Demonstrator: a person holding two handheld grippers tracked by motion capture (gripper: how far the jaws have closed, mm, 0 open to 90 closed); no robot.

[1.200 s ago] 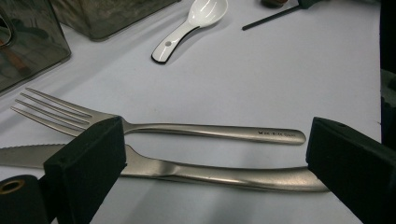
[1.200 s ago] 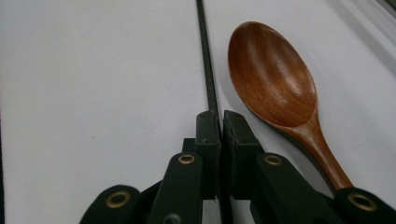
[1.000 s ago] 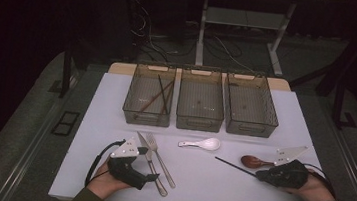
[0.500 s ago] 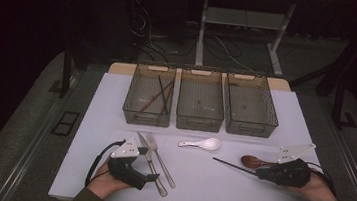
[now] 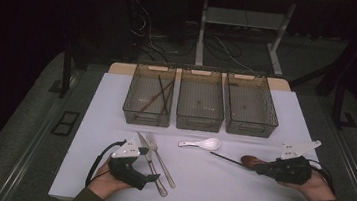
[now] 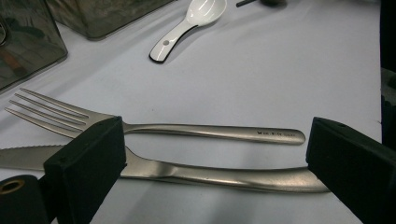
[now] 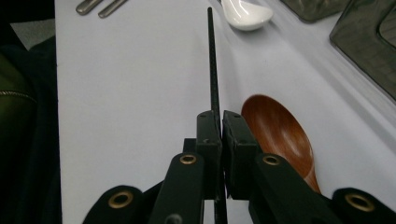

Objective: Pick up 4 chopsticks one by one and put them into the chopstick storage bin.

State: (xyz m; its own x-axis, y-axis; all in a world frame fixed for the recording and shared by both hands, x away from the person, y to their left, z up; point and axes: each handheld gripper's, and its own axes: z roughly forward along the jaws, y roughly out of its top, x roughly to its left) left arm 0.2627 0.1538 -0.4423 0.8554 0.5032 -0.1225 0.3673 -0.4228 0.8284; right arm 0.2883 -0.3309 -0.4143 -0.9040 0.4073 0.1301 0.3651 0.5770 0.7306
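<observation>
My right hand (image 5: 319, 186) rests low at the table's (image 5: 256, 199) near right edge, its gripper (image 7: 220, 122) level and clamped on a thin black chopstick (image 7: 213, 60) beside a brown wooden spoon (image 7: 280, 133). My left gripper (image 6: 215, 154) hovers with jaws wide apart over the knife (image 6: 210, 173) and fork (image 6: 187, 131).

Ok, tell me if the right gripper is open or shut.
Shut. In the right gripper view the right gripper has its fingers pressed together on a thin black chopstick, beside the brown wooden spoon on the table.
</observation>
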